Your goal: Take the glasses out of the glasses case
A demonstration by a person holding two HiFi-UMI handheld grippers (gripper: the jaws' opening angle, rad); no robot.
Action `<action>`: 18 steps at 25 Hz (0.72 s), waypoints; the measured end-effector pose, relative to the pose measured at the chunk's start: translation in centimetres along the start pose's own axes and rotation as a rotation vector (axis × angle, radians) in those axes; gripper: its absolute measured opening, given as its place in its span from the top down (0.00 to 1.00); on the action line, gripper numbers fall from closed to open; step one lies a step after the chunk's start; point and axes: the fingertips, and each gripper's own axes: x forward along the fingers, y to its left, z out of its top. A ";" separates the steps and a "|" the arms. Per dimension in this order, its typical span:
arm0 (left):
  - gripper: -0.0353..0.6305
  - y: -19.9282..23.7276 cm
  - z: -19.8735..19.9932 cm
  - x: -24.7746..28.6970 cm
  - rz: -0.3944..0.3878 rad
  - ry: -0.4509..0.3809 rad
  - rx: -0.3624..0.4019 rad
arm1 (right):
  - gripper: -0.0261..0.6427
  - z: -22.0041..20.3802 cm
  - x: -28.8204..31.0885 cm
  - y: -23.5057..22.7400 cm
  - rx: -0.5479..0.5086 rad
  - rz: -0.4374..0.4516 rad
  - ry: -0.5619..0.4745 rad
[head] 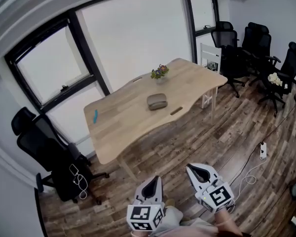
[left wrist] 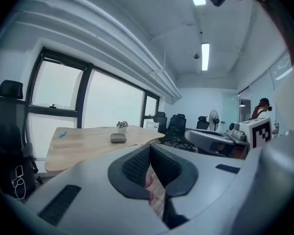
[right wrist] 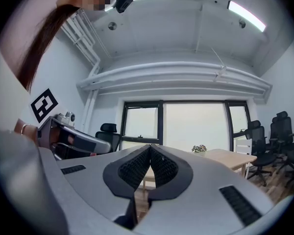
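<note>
Wooden table (head: 119,122) bears a closed grey glasses case (head: 157,101).

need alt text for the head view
A grey glasses case lies on a wooden table near a small potted plant, seen from above. The left gripper and right gripper are shut, low in frame, well short of the table.
</note>
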 end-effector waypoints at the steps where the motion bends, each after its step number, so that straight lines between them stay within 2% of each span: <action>1: 0.94 0.3 0.1 0.3 -0.001 0.001 -0.002 | 0.96 -0.1 0.4 -0.2 0.003 -0.002 0.002; 10: 0.94 3.6 1.4 3.4 0.004 0.002 -0.012 | 0.96 -0.4 4.7 -2.2 0.070 -0.008 -0.001; 18: 0.95 6.5 2.4 6.3 -0.004 -0.002 -0.016 | 0.96 -0.9 8.8 -3.3 0.060 -0.010 0.005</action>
